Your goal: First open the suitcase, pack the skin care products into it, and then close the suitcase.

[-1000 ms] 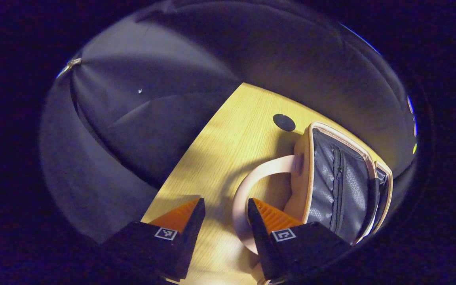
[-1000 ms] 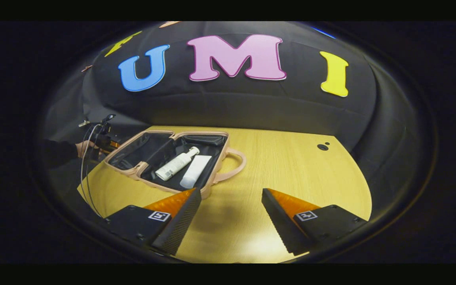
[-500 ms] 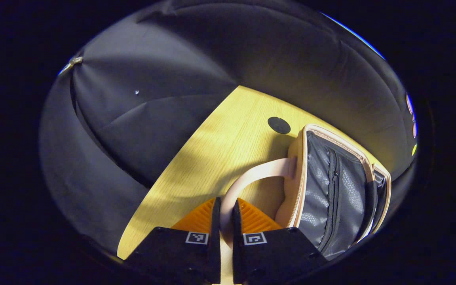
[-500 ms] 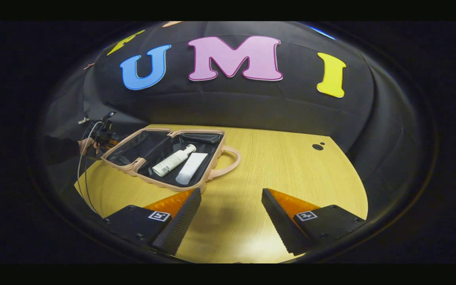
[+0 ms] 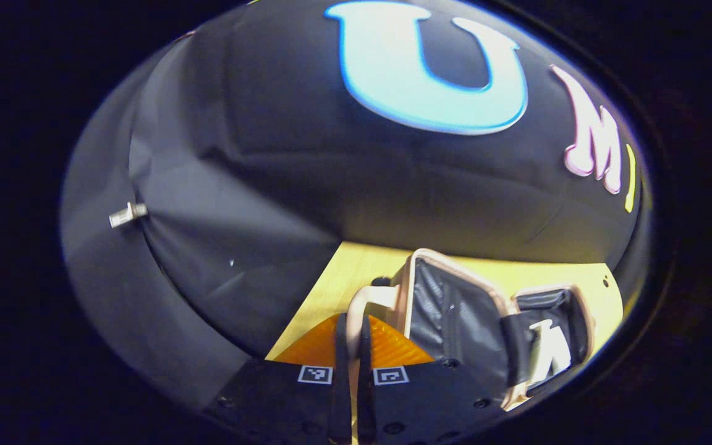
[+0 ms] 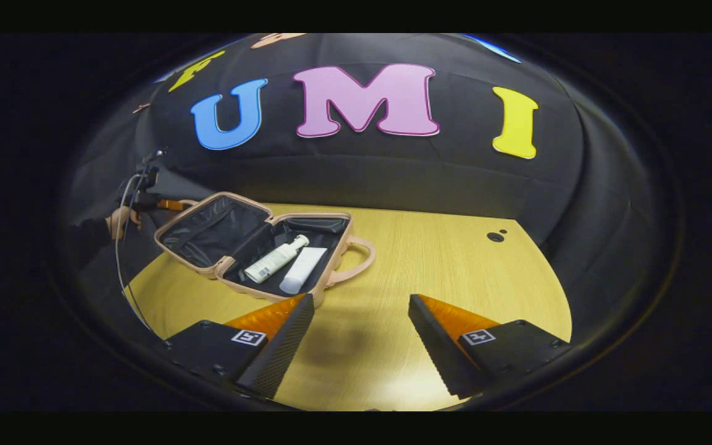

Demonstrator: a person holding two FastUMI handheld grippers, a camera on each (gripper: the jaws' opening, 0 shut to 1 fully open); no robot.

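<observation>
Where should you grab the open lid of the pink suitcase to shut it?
Grab the handle on the lid's outer edge, coming from the side away from the hinge. It is a thin loop that stands clear of the shell, so two fingers fit around it. The left gripper is already shut on it, and the lid is tilted up off the table.
</observation>
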